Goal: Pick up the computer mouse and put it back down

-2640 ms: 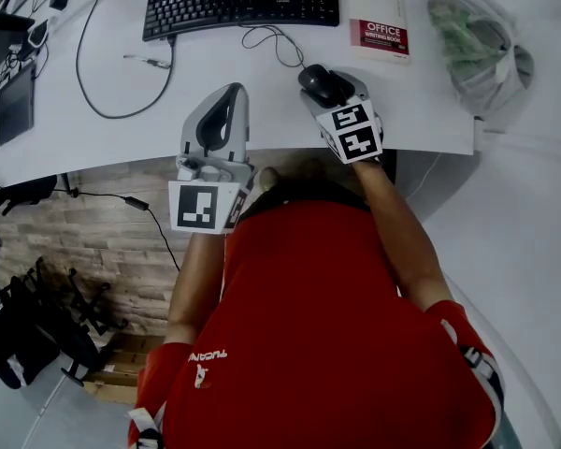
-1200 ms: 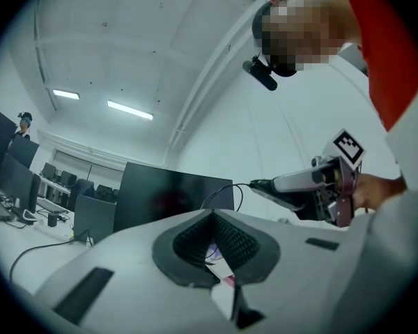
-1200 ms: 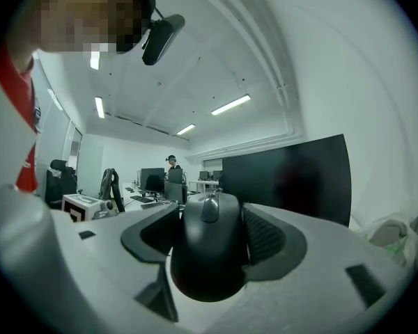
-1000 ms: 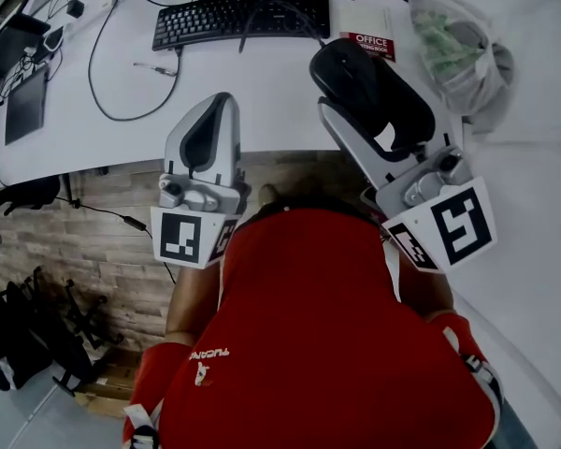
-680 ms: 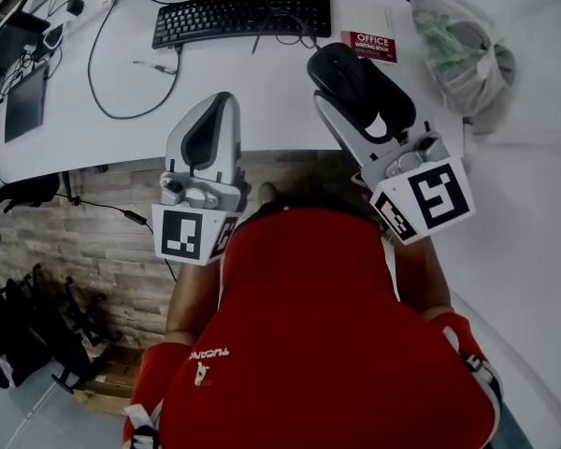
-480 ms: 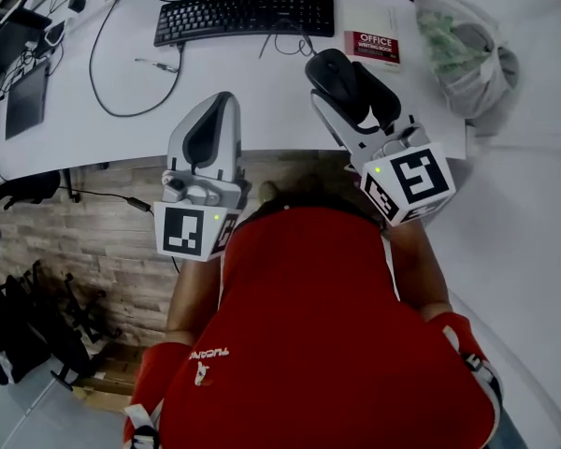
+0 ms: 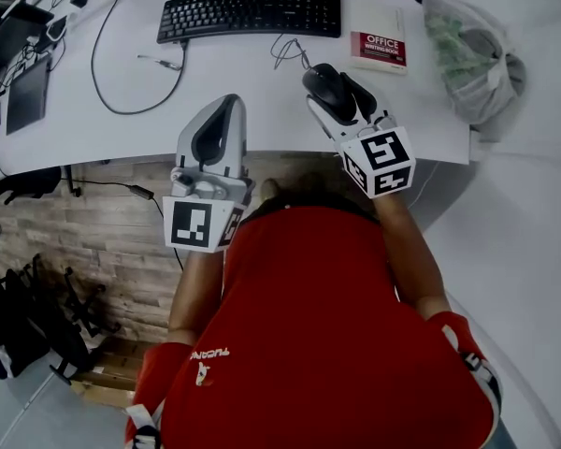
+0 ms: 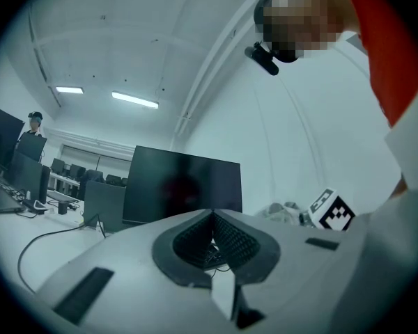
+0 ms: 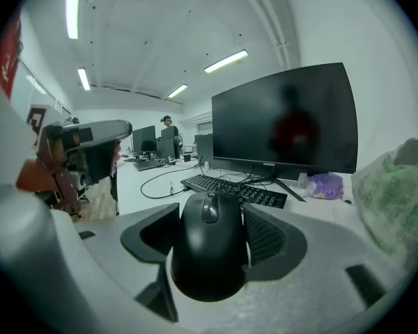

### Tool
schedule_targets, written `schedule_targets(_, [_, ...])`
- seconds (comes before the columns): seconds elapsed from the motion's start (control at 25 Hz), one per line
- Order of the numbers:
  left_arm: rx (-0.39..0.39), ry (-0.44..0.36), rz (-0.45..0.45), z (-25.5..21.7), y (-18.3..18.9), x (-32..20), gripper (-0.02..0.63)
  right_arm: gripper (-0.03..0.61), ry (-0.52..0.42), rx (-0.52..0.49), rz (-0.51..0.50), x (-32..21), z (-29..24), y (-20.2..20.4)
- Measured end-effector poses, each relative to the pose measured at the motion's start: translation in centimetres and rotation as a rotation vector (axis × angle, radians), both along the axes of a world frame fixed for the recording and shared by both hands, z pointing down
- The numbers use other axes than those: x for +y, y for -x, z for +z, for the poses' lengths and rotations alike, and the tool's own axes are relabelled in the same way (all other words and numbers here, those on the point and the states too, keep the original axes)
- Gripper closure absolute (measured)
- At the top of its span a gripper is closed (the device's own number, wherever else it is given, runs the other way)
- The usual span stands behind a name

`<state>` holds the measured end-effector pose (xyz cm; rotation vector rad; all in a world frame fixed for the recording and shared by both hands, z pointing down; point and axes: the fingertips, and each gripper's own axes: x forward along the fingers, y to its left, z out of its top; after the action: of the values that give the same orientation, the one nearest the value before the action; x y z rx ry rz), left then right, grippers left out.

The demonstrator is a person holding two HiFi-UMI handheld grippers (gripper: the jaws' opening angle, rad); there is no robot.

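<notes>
Here, the right gripper [image 7: 340, 101] has its two jaws closed against the sides of the black computer mouse [image 9: 210, 252], holding it near the front edge of the white desk [image 7: 262, 92], on the near side of the black keyboard [image 7: 251, 12]; whether the mouse touches the desktop cannot be made out. The left gripper [image 7: 221, 124], well apart over the desk's edge, has its jaws pressed together with nothing between them.
</notes>
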<state>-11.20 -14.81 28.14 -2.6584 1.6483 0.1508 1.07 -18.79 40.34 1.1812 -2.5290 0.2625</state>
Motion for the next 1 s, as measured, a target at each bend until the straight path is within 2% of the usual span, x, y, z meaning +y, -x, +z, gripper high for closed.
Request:
schedule_targets(0.56, [-0.008, 0.045, 0.003, 2.2, -0.3, -0.8, 0.603, 0.29, 0.165, 0.149, -0.022, -1.0, 9.4, 0.1])
schedule_targets(1.0, [-0.017, 0.068, -0.008, 3.2, -0.1, -1.2, 0.603, 0.29, 0.253, 0.225, -0.025, -1.3, 13.0, 0.0])
